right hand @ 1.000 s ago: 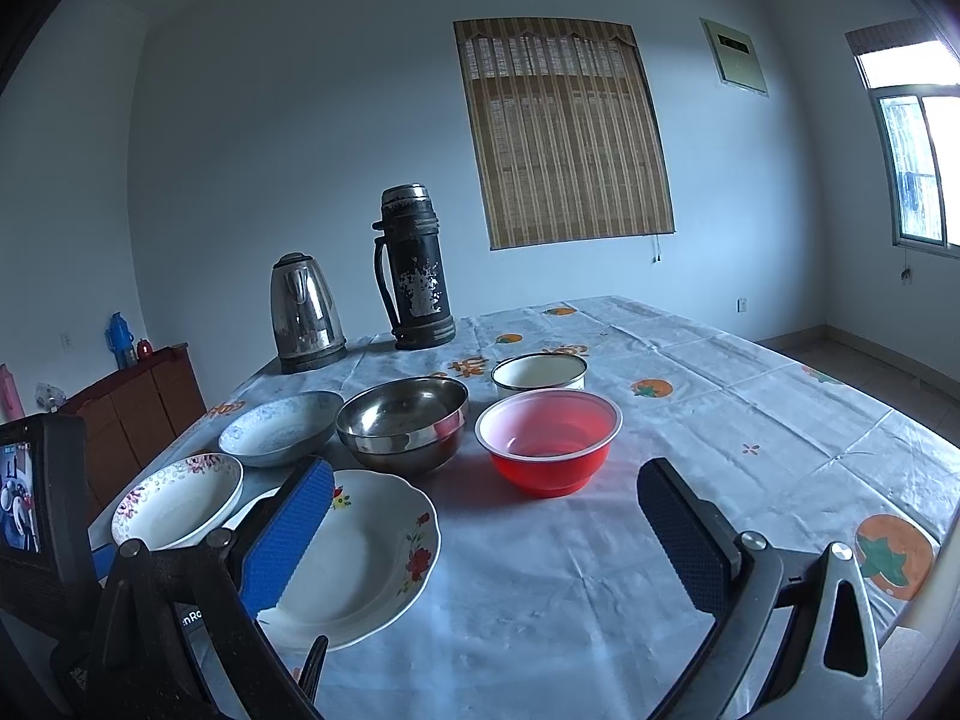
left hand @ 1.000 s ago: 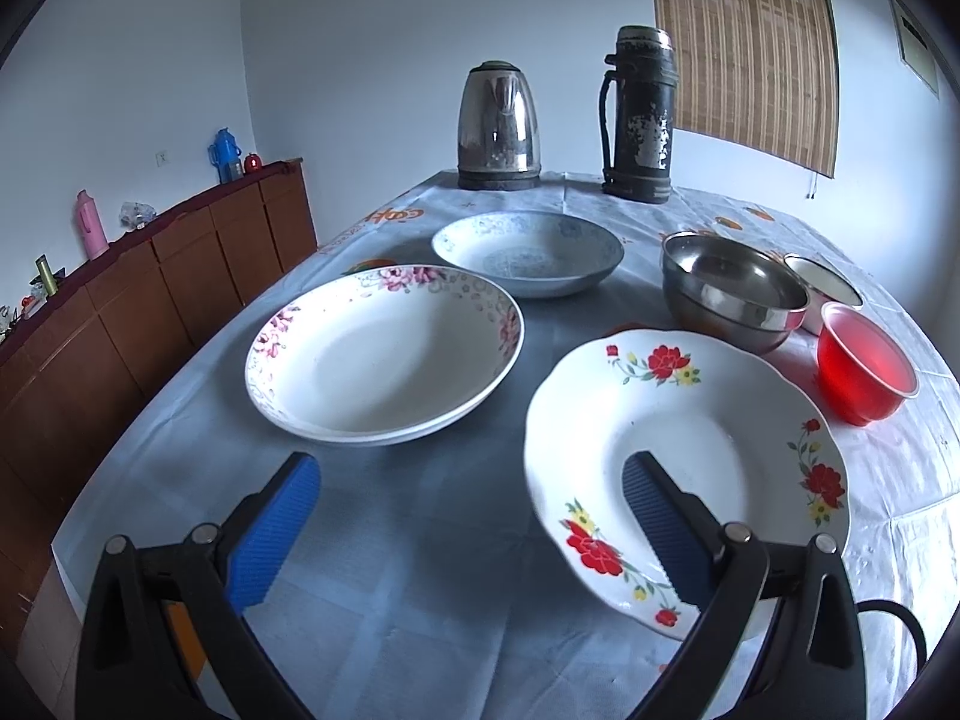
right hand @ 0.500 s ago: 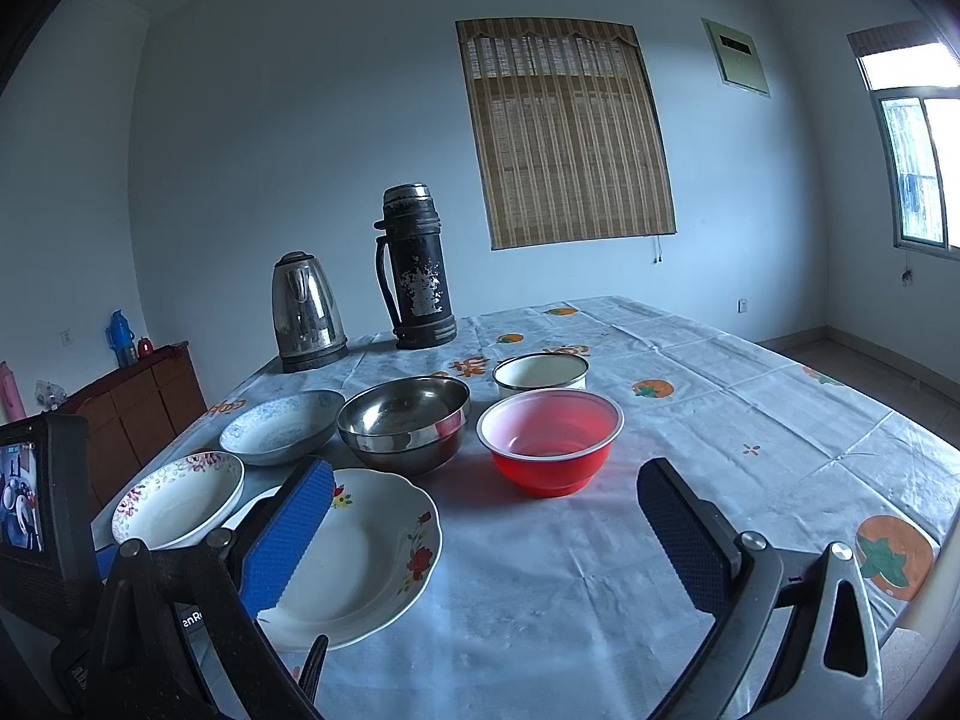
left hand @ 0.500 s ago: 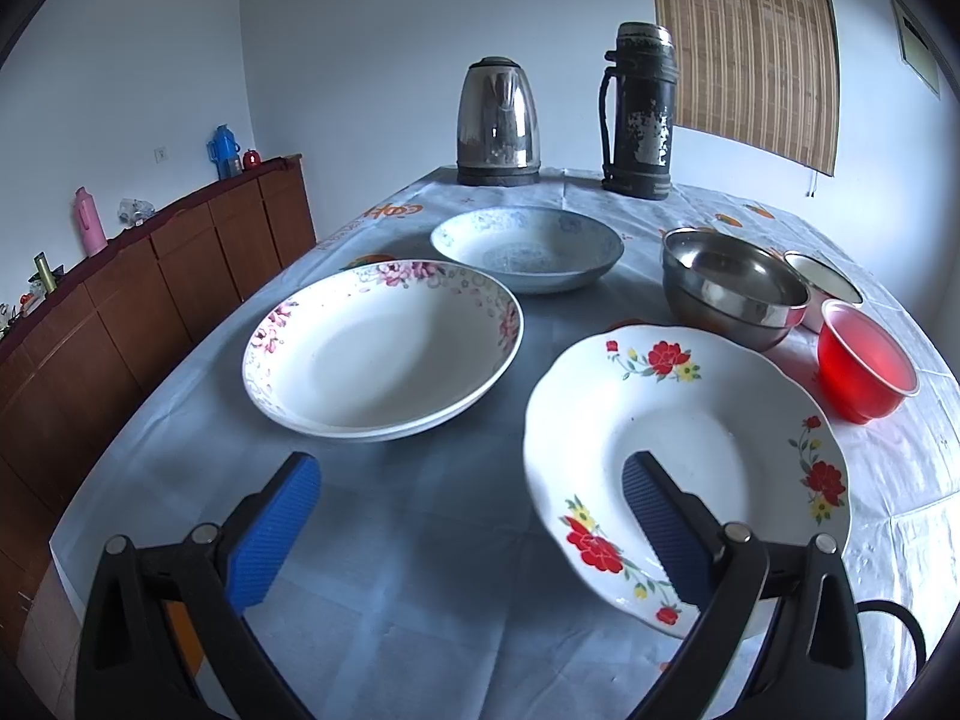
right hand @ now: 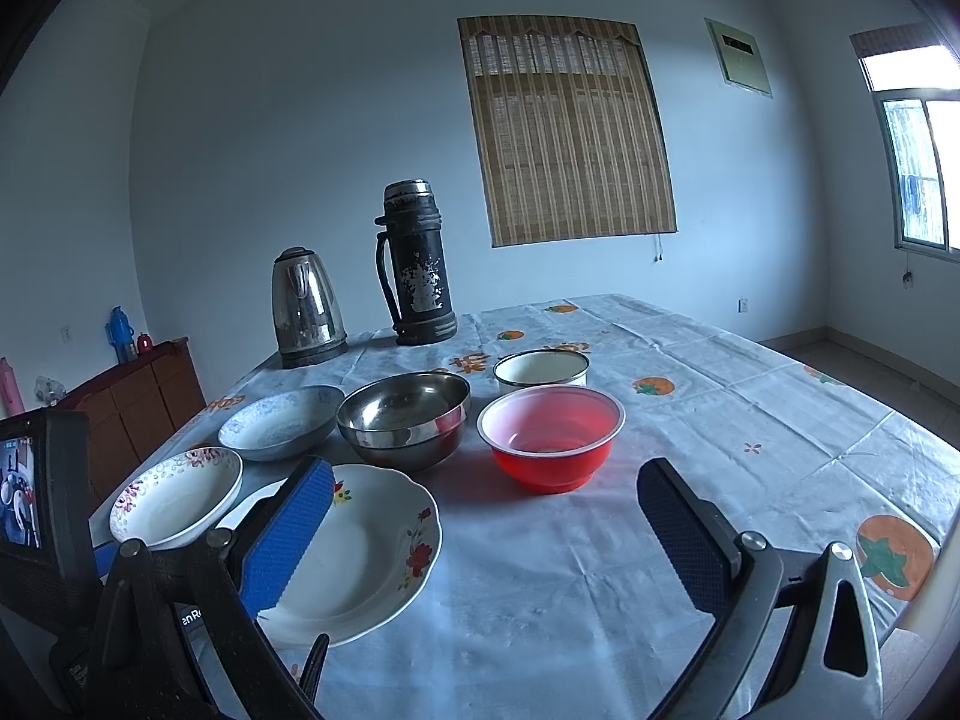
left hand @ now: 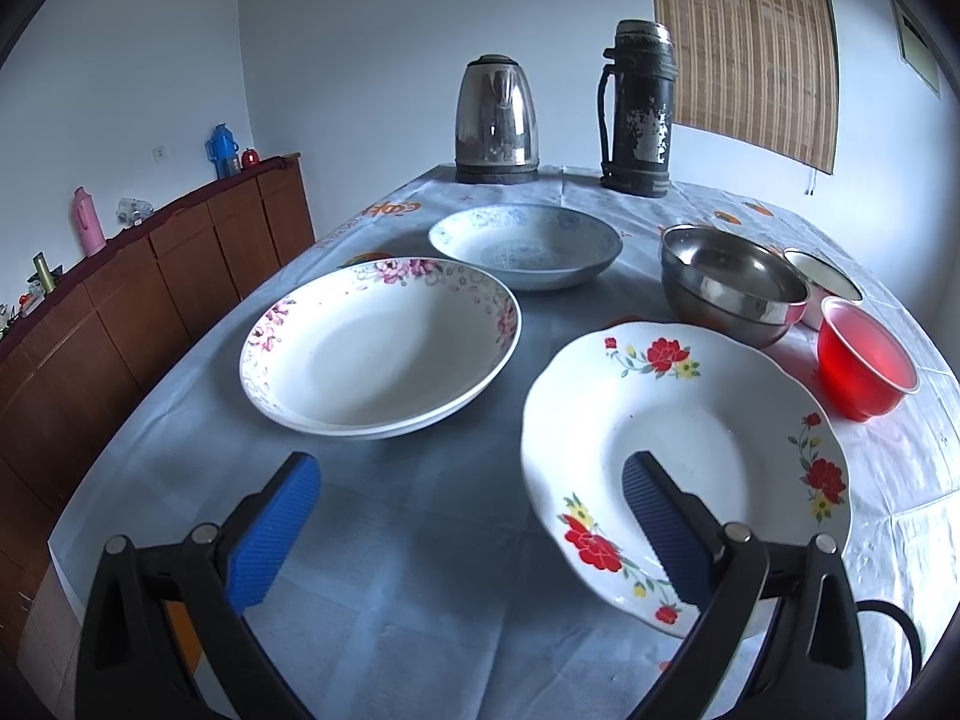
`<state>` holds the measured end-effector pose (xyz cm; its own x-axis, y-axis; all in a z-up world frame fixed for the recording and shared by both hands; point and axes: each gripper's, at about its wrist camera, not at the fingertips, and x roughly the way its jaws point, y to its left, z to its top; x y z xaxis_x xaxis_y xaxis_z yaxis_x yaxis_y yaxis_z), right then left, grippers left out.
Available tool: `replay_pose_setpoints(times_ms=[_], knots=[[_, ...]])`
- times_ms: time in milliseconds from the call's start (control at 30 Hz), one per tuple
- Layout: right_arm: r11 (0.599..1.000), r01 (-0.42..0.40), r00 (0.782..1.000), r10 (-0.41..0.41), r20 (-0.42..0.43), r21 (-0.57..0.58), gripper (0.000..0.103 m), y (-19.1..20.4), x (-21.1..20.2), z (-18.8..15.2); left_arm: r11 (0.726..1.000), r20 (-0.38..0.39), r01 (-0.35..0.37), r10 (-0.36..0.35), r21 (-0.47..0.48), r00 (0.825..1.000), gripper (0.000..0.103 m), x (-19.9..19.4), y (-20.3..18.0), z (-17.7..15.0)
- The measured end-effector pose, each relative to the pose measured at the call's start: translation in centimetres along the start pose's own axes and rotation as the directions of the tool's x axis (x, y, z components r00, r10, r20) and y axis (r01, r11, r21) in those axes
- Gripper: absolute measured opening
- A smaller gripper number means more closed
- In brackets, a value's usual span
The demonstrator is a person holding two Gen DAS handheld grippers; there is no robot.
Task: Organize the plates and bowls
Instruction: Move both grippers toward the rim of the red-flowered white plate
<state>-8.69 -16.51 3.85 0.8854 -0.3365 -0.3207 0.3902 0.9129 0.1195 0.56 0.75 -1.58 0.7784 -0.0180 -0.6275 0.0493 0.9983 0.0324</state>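
Almost nothing has changed over the last second: both views sit nearly as they did, with only a slight drift in the left one. I read this as the pause before the first pick, with none of the sorting done yet.

The left hand-held gripper (left hand: 471,516) hangs low over the near edge of the worktop (left hand: 384,540), its blue pads spread wide and pinching nothing. Its right pad overlaps the red-flowered plate (left hand: 708,420) in the view; whether it touches the plate I cannot tell. At ten o'clock from that plate lies the pink-rimmed plate (left hand: 384,348), close beside it but apart. Behind it, toward twelve, rests the blue-patterned dish (left hand: 528,246).

The right hand-held gripper (right hand: 486,531) is likewise spread and empty, hovering at the near edge. Ahead of it at twelve o'clock stands the red bowl (right hand: 551,438), with the steel bowl (right hand: 403,420) just beside it at nine and the white enamel bowl (right hand: 541,369) behind it. A kettle (right hand: 306,306) and a dark flask (right hand: 417,264) stand at the far edge.

All six pieces lie single and unstacked, so plates probably need nesting with plates, bowls with bowls.
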Motion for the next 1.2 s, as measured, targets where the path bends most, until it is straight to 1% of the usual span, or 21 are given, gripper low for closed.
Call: replay_pose_setpoints(times_ms=[333,500,733,833,900,967,1200], knots=[[1.0,0.002,1.0,-0.002,-0.004,-0.002,0.102,0.0,0.2,-0.1,1.0,-0.004,0.0,0.0,0.005,1.0,0.102,0.0,0.0,0.0],[1.0,0.007,1.0,-0.007,-0.02,-0.003,0.102,-0.2,0.7,-0.3,1.0,-0.007,-0.001,0.001,0.005,1.0,0.102,0.1,-0.1,-0.1],[1.0,-0.005,1.0,0.004,-0.024,-0.021,0.102,-0.1,0.9,-0.4,1.0,-0.015,-0.003,0.003,0.009,1.0,0.102,0.4,0.2,-0.1],[0.999,-0.006,1.0,0.005,-0.029,-0.045,0.102,-0.2,1.1,-0.7,1.0,-0.028,0.013,-0.012,0.006,1.0,0.102,0.6,0.6,-0.3],[0.998,-0.013,0.999,0.011,-0.039,-0.055,0.102,-0.6,1.3,-0.8,0.999,-0.038,0.047,-0.047,0.0,0.998,0.102,0.7,1.0,-0.4],[0.998,-0.022,0.998,0.019,-0.055,-0.06,0.102,-1.1,1.7,-1.0,0.998,-0.044,0.065,-0.065,-0.005,0.997,0.102,0.9,1.2,-0.4],[0.994,-0.09,0.99,0.083,-0.114,-0.058,0.1,-2.2,3.0,-1.0,0.996,-0.06,0.086,-0.087,-0.026,0.994,0.099,1.3,1.6,0.1]])
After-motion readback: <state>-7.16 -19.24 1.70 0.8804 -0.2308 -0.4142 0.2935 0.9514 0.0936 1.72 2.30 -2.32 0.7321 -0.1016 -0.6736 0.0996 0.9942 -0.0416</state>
